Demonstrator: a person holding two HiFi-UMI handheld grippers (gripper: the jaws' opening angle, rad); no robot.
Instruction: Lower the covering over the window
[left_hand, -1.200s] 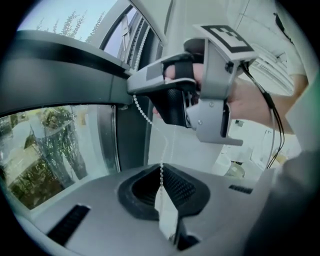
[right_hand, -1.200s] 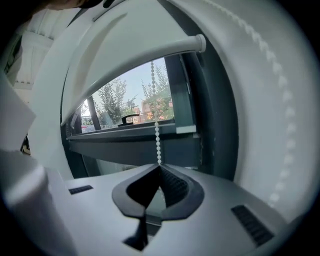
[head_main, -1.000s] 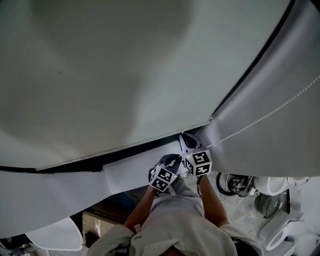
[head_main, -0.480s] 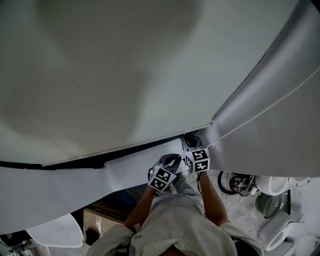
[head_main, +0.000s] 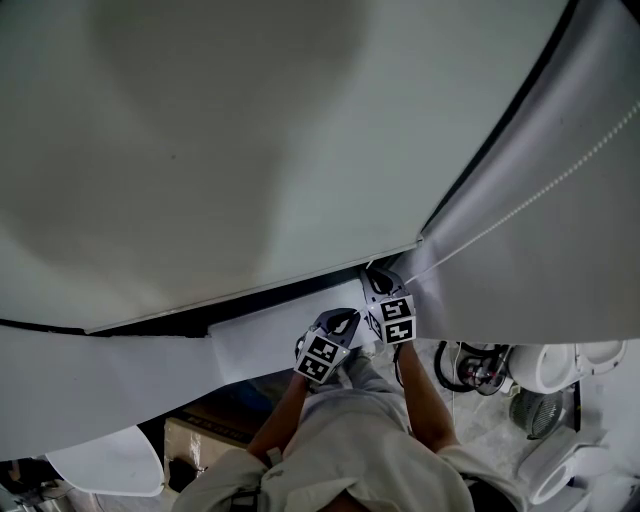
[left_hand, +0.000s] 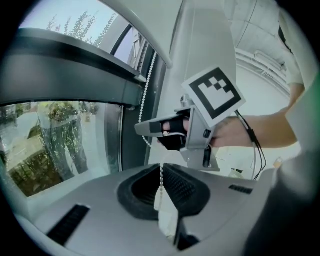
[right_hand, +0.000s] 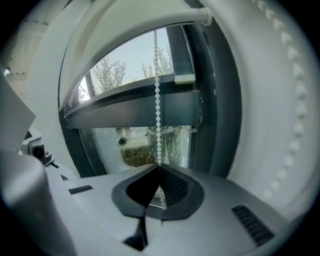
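The white roller blind (head_main: 200, 150) is shown whole only in the head view, with its bottom rail (head_main: 250, 289) just above both grippers. The window (right_hand: 130, 75) glass and the trees outside are shown only in the gripper views. Both forearms are stretched forward, side by side. The left gripper (left_hand: 161, 172) is clamped on the bead chain (right_hand: 157, 100). The right gripper (right_hand: 160, 171) is clamped on it too, just above. Uncovered glass is seen below the rail.
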